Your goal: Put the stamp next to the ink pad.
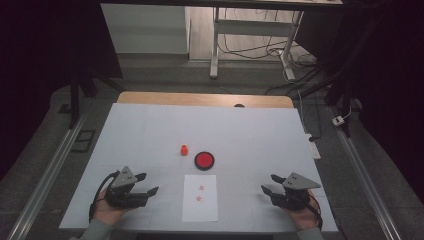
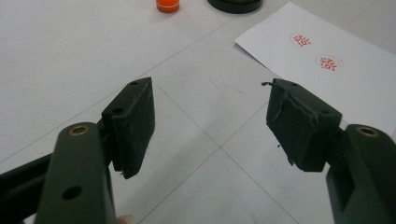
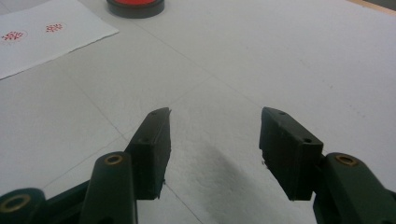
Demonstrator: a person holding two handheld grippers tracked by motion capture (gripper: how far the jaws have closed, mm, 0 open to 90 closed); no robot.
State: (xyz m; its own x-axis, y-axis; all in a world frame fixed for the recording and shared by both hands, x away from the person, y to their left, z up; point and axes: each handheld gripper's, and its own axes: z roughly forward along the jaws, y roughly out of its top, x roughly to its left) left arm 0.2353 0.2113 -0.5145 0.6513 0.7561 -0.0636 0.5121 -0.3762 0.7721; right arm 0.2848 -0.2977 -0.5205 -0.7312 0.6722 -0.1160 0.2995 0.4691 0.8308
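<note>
Your left gripper point(image 1: 145, 184) and right gripper point(image 1: 268, 184) rest with jaws spread, empty. The paper point(image 1: 200, 198) (two red stamps, unreadable) lies lengthwise toward the ink pad point(image 1: 204, 160).

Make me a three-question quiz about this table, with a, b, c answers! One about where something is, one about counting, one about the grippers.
1. Where is the small orange stamp?
a) on the paper
b) just left of the round red ink pad
c) in a gripper

2. How many red stamp marks are on the white paper?
a) two
b) four
c) none

3. How are the left gripper and right gripper?
a) both shut
b) one holding the stamp
c) both open, holding nothing

Answers: 1 b, it stands on the table beside the pad. 2 a, two marks sit one above the other. 3 c, bare table shows between each pair of jaws.
</note>
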